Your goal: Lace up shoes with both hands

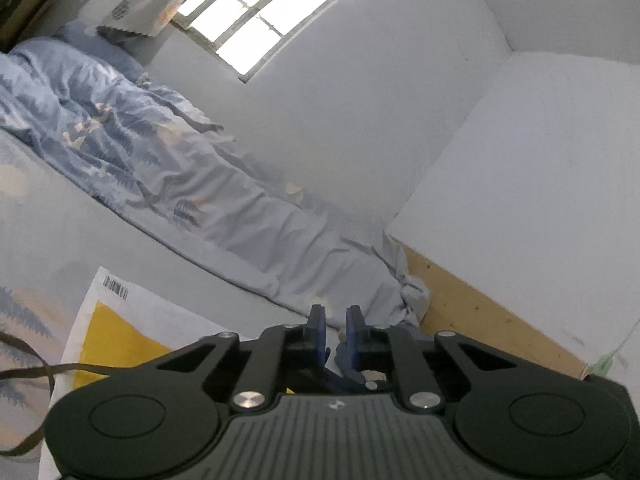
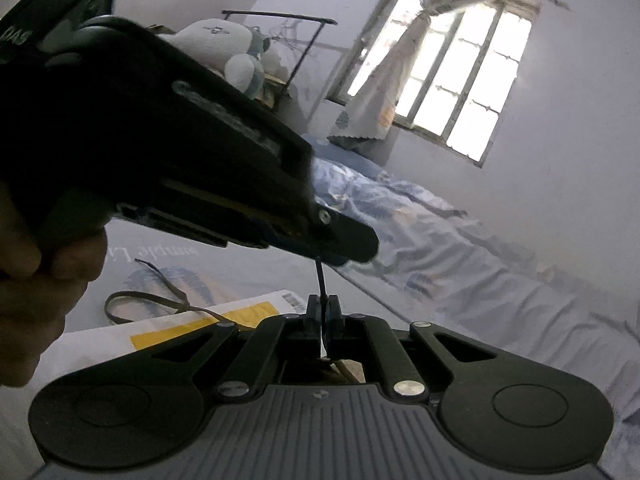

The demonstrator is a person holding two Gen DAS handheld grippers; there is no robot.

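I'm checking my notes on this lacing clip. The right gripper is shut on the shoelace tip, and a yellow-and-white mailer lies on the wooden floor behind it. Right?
Not quite. The right gripper is shut on the shoelace tip, but the yellow-and-white mailer lies on the bed's printed sheet, not on a wooden floor. The right wrist view shows it.

A barred window [image 1: 256,12] glows at eleven o'clock in the left wrist view, a pale curtain [image 1: 138,12] hanging just beside it. A rumpled blue-patterned duvet [image 1: 140,152] runs from nine o'clock toward the centre against a white wall [image 1: 380,100], with a wooden board [image 1: 492,320] at four o'clock. A white-and-yellow mailer bag [image 1: 116,328] lies at eight o'clock. In the right wrist view a grey plush toy [image 2: 228,52] sits at eleven o'clock before a black metal rack [image 2: 304,40]
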